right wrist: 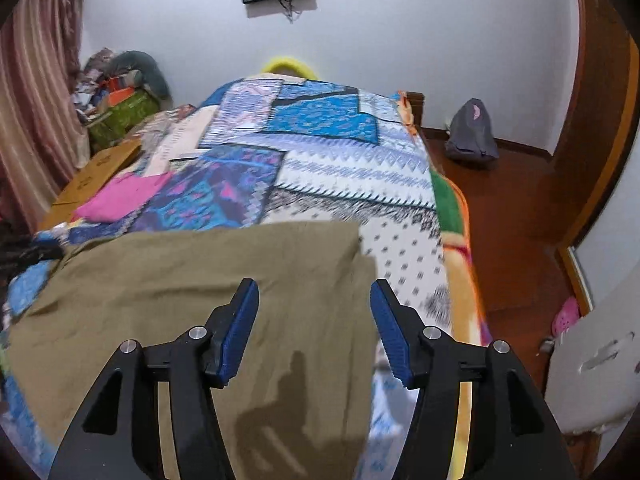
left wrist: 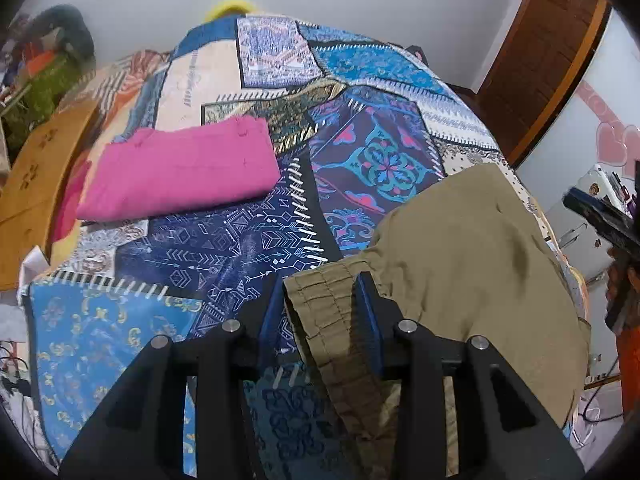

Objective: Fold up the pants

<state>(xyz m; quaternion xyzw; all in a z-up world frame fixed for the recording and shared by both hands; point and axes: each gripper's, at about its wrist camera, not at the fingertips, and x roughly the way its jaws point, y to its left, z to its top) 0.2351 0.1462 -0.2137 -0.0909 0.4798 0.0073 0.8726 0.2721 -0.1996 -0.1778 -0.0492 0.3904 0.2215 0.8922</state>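
Khaki pants (left wrist: 472, 248) lie bunched on the near right of a patchwork bedspread (left wrist: 224, 248). My left gripper (left wrist: 320, 308) is shut on their gathered elastic waistband (left wrist: 320, 300), which fills the gap between the blue pads and hangs down below them. In the right wrist view the khaki pants (right wrist: 200, 288) spread flat across the near part of the bed. My right gripper (right wrist: 314, 320) hovers above the cloth with its jaws wide apart and nothing pinched between the pads. A folded pink garment (left wrist: 180, 172) rests farther back on the left, also visible as a pink garment (right wrist: 120, 196).
A cardboard box (right wrist: 96, 168) stands along the bed's left side, with a clutter pile (right wrist: 120, 92) and a curtain (right wrist: 36, 100) behind it. Right of the bed are a wooden floor (right wrist: 512, 216), a grey backpack (right wrist: 472, 132) and a brown door (left wrist: 552, 52).
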